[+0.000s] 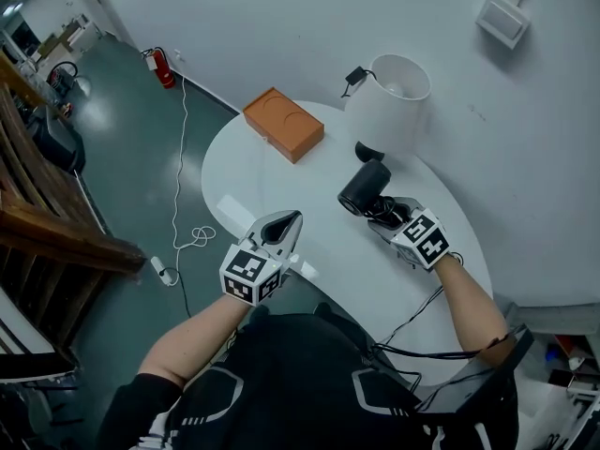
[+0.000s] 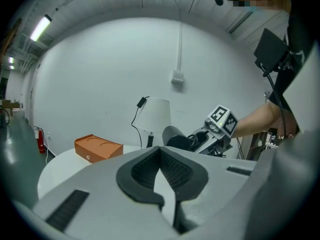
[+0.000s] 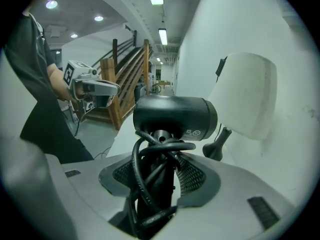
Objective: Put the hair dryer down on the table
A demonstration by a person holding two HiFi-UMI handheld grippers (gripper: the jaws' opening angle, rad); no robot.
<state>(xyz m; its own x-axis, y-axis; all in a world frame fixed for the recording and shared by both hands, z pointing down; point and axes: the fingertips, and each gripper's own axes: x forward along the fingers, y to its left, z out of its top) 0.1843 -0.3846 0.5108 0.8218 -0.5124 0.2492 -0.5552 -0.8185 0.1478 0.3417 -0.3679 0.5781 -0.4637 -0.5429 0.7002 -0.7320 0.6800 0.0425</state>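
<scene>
– Black hair dryer (image 1: 364, 187): where is it?
– Just in front of the lamp (image 1: 389, 101), by its base, over the white table (image 1: 281, 186). The right gripper (image 1: 384, 212) clamps its cord-wrapped handle.
– Touching the tabletop?
– Cannot tell.
– And the left gripper (image 1: 291, 218)?
– Further from the lamp, at the table's near edge, jaws closed together, empty. An orange box (image 1: 283, 123) lies left of the lamp.

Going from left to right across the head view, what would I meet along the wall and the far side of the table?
In order: fire extinguisher → orange box → lamp → white wall box.
</scene>
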